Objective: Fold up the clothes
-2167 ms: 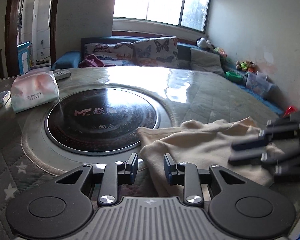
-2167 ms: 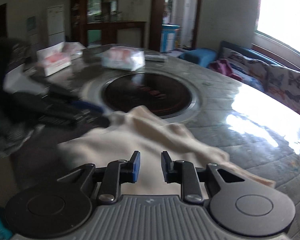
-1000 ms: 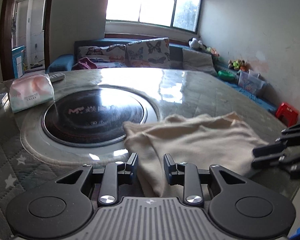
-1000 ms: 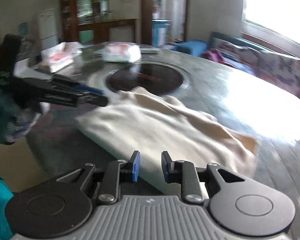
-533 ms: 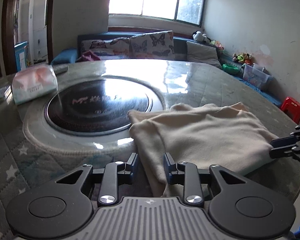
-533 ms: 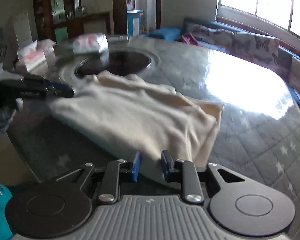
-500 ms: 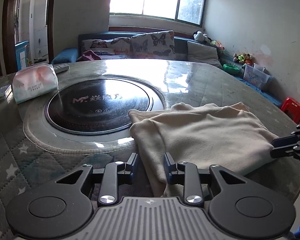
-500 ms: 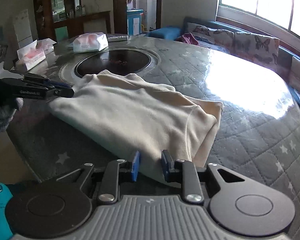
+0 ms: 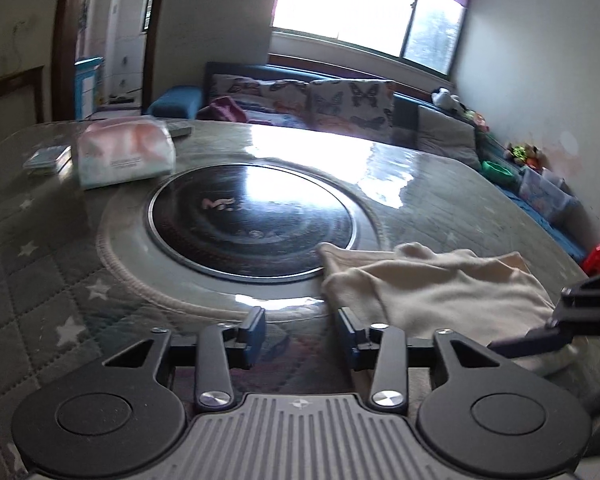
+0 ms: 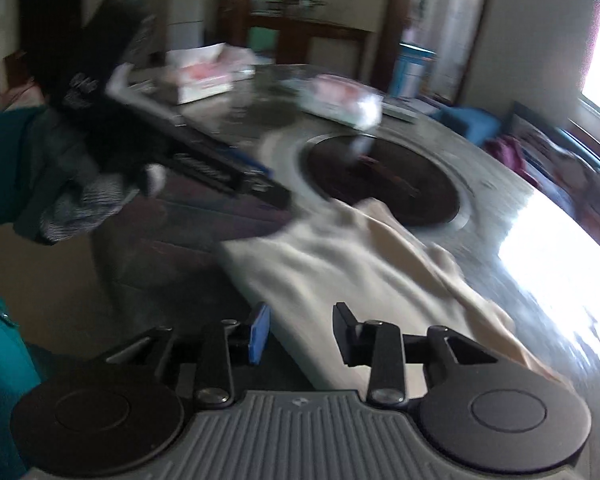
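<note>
A folded cream garment (image 9: 432,288) lies on the round table near its front edge, beside the dark glass disc; it also shows in the right wrist view (image 10: 352,276). My left gripper (image 9: 300,332) is open and empty, just left of the garment's near corner. My right gripper (image 10: 300,332) is open and empty, its jaws either side of the garment's near edge. The right gripper shows at the right edge of the left wrist view (image 9: 572,320). The left gripper (image 10: 220,172), held by a gloved hand, shows blurred in the right wrist view.
A dark glass disc (image 9: 252,220) sits in the table's middle. A tissue pack (image 9: 124,152) and a small flat box (image 9: 48,158) lie at the far left. A tissue box (image 10: 204,76) stands further back. A sofa with cushions (image 9: 324,108) runs behind the table.
Both grippers have opened wider. The left gripper has swung left, off the garment. The right gripper has swung left along the garment's near edge, with the view blurred.
</note>
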`<move>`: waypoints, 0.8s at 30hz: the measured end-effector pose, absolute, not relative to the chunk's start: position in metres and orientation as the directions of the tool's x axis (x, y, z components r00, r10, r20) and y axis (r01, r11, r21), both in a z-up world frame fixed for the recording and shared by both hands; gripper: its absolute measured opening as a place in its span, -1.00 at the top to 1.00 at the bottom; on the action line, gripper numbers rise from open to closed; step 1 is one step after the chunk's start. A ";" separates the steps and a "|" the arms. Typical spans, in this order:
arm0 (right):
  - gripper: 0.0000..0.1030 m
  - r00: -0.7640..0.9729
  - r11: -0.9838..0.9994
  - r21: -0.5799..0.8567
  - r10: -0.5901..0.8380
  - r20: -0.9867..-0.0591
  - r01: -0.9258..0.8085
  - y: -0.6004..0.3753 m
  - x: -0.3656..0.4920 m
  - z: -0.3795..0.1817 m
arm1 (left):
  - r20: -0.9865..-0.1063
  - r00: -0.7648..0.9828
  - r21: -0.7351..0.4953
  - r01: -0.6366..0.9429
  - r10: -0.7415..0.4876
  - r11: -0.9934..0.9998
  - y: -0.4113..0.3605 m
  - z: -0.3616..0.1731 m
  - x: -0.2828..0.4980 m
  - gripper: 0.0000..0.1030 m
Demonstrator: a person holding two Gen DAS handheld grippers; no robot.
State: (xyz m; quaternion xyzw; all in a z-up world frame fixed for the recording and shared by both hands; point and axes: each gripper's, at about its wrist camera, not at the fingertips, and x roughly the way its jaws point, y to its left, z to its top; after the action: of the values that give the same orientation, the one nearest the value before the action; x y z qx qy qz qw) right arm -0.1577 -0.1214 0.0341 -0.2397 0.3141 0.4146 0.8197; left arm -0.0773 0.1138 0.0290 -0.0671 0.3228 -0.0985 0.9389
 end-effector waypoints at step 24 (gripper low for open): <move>0.74 0.464 0.521 -0.135 0.576 -0.673 -0.843 -0.087 -0.156 0.034 | -0.597 0.696 -0.533 0.028 -0.399 0.846 0.117 0.029 -0.060 -0.05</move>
State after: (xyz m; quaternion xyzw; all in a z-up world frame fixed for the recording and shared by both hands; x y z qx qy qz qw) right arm -0.1564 -0.0869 0.0336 -0.2323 0.2873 0.4309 0.8233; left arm -0.0599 0.1168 0.0286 -0.2501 0.3708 -0.1202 0.8863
